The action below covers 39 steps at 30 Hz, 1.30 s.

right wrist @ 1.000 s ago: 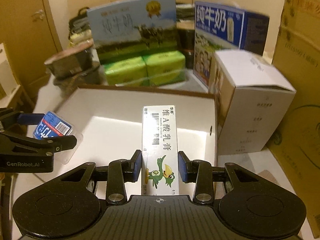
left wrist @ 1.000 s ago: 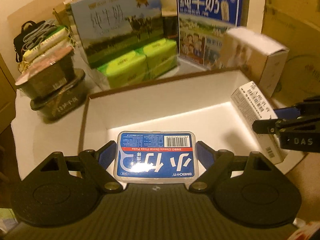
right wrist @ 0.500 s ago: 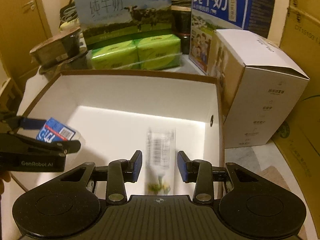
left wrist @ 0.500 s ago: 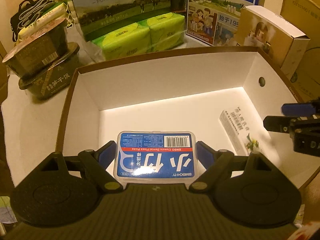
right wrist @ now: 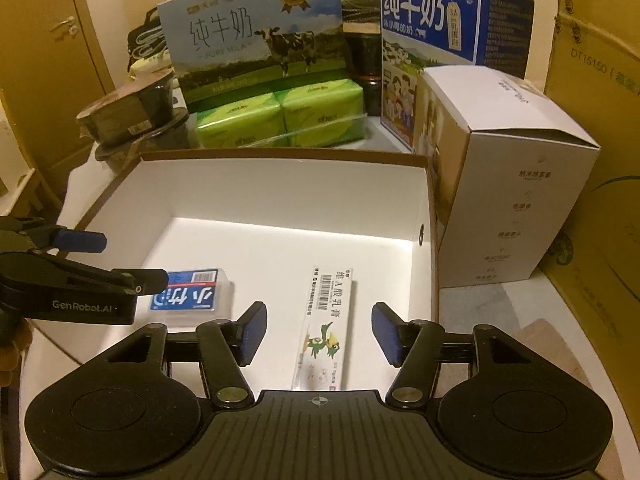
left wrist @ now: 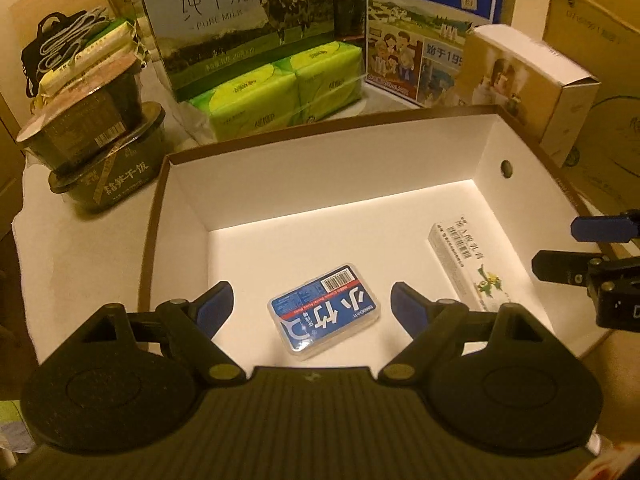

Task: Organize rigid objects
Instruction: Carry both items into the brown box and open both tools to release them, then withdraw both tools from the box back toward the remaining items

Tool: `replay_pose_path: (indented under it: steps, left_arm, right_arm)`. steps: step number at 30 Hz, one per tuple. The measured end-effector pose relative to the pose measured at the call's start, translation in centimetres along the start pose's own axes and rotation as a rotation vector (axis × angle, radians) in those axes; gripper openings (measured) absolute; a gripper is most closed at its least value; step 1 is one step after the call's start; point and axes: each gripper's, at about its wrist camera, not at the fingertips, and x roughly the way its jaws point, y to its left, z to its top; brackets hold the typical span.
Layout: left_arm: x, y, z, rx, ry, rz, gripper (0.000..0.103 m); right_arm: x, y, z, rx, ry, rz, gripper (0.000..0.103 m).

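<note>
A white-lined open box (left wrist: pixel 328 168) (right wrist: pixel 280 188) sits in the middle. On its floor lies a blue dental floss case (left wrist: pixel 325 311) (right wrist: pixel 188 297), tilted, below my left gripper (left wrist: pixel 312 312), which stands open with its pads clear of the case. A long white ointment carton (left wrist: pixel 470 268) (right wrist: pixel 326 324) with a green bird lies flat near the box's right wall. My right gripper (right wrist: pixel 318 334) hangs over it, jaws opening, pads apart from the carton on both sides. Each gripper shows at the edge of the other's view.
Behind the box stand two milk cartons (right wrist: pixel 256 40) (right wrist: pixel 436 28), green tissue packs (right wrist: pixel 280 118) and stacked dark food bowls (left wrist: pixel 100 148). A tall white carton (right wrist: pixel 508 184) flanks the box's right side. Brown cardboard boxes (right wrist: pixel 600 120) rise at far right.
Both objects were held above the box a second ago. The ointment carton dropped from the right gripper first, then the floss case left the left gripper. Both now rest on the box floor.
</note>
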Motion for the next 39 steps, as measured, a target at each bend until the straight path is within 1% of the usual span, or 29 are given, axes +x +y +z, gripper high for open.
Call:
replay_pose_path:
  steps: [10,15,19,24,28,32,35,39]
  left_arm:
    - [-5.0,-0.1,-1.5,-0.006,-0.027,-0.019,0.085]
    - [-8.0,-0.3,-2.6,0.014,-0.044,-0.032,0.085]
    - [-10.8,-0.4,-3.8,0.015,-0.076,-0.053,0.085]
    - [-14.1,-0.4,-5.8,0.006,-0.093,-0.073,0.085]
    - [-16.7,-0.5,-7.8,0.009,-0.109,-0.071,0.085]
    - [-18.8,-0.4,-10.1,-0.015,-0.113,-0.078,0.085]
    - [-20.1,-0.1,-11.8,-0.040,-0.132,-0.083,0.085]
    - [-21.3,0.0,-13.8,-0.067,-0.135,-0.075,0.085]
  right_arm:
    - [-3.9,0.8,-0.8,0.006,-0.037,0.032,0.059]
    - [-6.7,1.3,-1.6,-0.016,-0.053,0.048,0.059]
    - [-9.5,1.8,-2.5,-0.044,-0.093,0.053,0.060]
    - [-13.2,2.6,-4.1,-0.074,-0.151,0.052,0.068]
    - [-15.6,2.9,-5.6,-0.072,-0.179,0.072,0.072]
    - [-17.2,3.1,-7.4,-0.069,-0.181,0.085,0.074]
    - [-18.2,3.3,-8.9,-0.064,-0.172,0.086,0.074]
    - [-19.2,3.6,-11.1,-0.044,-0.156,0.105,0.075]
